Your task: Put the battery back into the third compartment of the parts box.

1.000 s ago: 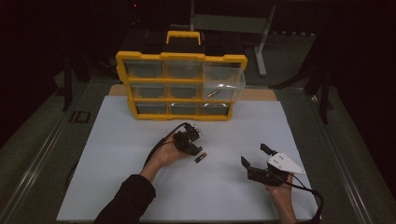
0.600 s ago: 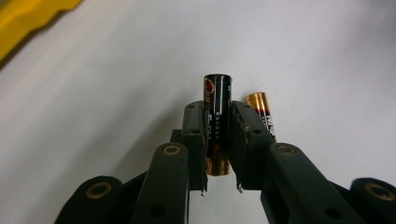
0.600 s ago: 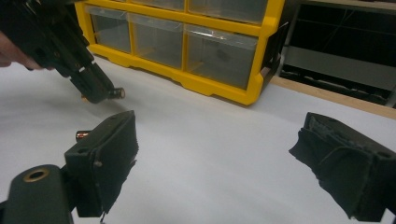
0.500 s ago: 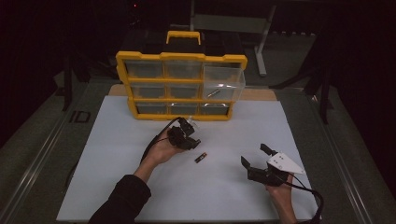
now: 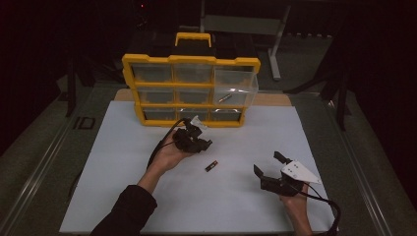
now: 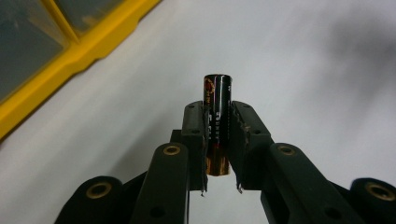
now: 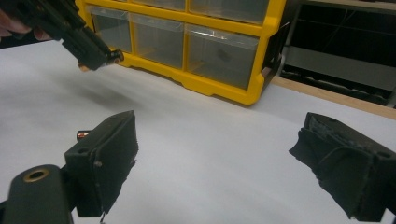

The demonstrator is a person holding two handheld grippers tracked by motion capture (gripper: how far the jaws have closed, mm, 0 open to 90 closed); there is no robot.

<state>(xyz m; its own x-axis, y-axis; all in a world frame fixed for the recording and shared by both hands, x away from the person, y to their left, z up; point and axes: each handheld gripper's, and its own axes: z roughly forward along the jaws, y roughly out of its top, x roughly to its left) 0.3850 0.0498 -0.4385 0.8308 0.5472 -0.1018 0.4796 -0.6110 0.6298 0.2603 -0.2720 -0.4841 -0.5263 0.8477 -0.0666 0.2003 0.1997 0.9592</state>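
My left gripper (image 6: 217, 116) is shut on a black battery (image 6: 217, 91), which stands up past the jaw tips. In the high view the left gripper (image 5: 202, 143) hovers over the white mat just in front of the yellow drawer organizer (image 5: 191, 60). A second battery (image 5: 211, 166) lies flat on the mat between the two grippers. My right gripper (image 5: 268, 164) is held low at the front right, open, with nothing between its jaws. In the right gripper view the left gripper (image 7: 100, 56) and its battery (image 7: 114, 57) are at the upper left; the loose battery (image 7: 83, 135) peeks out behind the left jaw.
The organizer's top right drawer (image 5: 236, 84) is pulled out, and a small cylindrical item (image 5: 223, 98) lies in it. The other drawers are closed. The white mat (image 5: 123, 162) covers the table. A wooden edge (image 7: 327, 95) runs behind the mat.
My left gripper has lifted slightly and moved toward the organizer with its battery. The loose battery stays on the mat. The right gripper has held still.
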